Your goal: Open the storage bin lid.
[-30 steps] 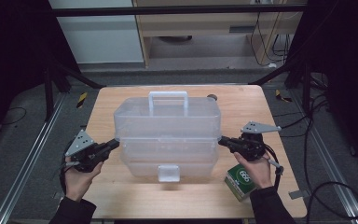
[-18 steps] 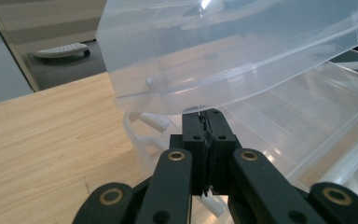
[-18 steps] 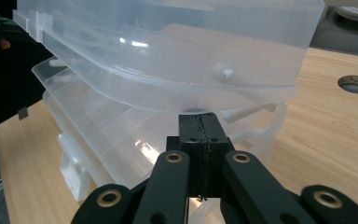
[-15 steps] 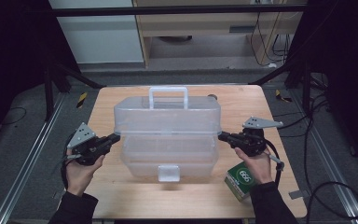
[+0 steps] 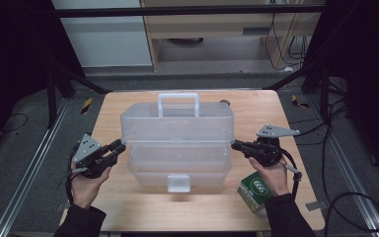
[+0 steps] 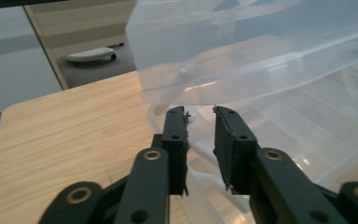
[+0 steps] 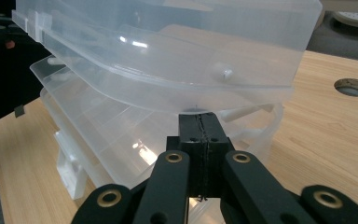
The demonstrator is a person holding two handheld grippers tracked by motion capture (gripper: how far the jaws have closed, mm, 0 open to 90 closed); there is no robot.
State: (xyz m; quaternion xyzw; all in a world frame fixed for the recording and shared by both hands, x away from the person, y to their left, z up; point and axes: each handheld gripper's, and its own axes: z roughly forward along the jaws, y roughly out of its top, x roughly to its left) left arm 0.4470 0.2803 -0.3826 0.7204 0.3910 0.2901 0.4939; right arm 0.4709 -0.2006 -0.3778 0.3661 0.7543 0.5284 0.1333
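1. A clear plastic storage box (image 5: pixel 177 143) sits at the middle of the wooden table (image 5: pixel 286 207); its long axis runs from 9 o'clock to 3 o'clock in the high view.
2. Its white carry handle (image 5: pixel 178 102) stands upright on the far side, toward 12 o'clock, and its white front latch (image 5: pixel 178 182) faces the person at 6 o'clock.
3. The upper tier (image 5: pixel 177 122) is raised above the lower tray (image 5: pixel 177 165), with a gap showing between them at both ends.
4. The left gripper (image 5: pixel 116 146) is at the box's 9 o'clock end. Its jaws have just been opening and now stand apart with a clear gap; in the left gripper view (image 6: pixel 200 116) the tips reach just under the raised tier's corner, and the pads press on nothing.
5. The right gripper (image 5: pixel 237 145) is at the box's 3 o'clock end. In the right gripper view (image 7: pixel 199 122) its jaws are pressed flat together, tips just below the upper tier's edge; nothing shows between them.
6. A small green carton (image 5: pixel 254 190) lies at about 4 o'clock from the box, just under the right hand (image 5: pixel 272 173).
7. A round hole (image 7: pixel 353 87) in the tabletop lies beyond the box's far right corner.
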